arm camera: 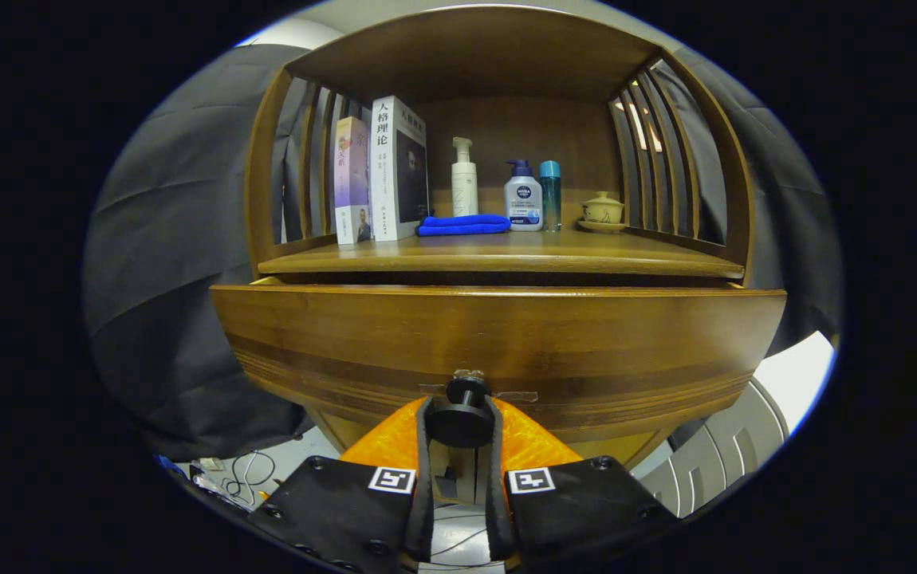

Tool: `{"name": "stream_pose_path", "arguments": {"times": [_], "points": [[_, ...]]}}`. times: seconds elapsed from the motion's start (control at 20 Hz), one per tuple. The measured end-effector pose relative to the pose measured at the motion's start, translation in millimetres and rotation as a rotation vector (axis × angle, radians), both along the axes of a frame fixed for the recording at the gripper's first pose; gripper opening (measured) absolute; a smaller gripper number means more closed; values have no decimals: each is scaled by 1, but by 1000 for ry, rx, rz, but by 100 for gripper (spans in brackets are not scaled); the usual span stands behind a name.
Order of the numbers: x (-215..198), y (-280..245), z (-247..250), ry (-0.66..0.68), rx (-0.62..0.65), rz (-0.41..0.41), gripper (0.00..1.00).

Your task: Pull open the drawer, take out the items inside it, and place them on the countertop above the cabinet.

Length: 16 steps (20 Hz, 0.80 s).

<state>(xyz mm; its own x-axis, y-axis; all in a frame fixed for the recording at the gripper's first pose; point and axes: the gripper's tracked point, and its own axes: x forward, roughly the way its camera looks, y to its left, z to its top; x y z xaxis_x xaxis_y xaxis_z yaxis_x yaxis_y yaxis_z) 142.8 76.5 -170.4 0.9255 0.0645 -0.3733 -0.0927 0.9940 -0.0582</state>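
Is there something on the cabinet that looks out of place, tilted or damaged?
Nothing looks spilled or damaged. The drawer stands partly pulled out from under the countertop, as the task needs, with the gripper shut on its knob. Books and bottles stand upright.

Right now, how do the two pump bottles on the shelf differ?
The white pump bottle is taller and slimmer, standing behind the blue cloth. The blue-capped pump bottle is shorter, wider, and stands beside the teal bottle. Both stand upright. The gripper is shut on the drawer knob.

hand-held gripper (459, 414) clamping drawer knob (461, 416), drawer (498, 335) ajar
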Motion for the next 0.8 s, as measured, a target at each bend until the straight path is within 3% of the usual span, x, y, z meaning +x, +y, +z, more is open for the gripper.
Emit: {"name": "stream_pose_path", "arguments": {"times": [0.8], "points": [[-84,6,-5,31,18,52,28]]}}
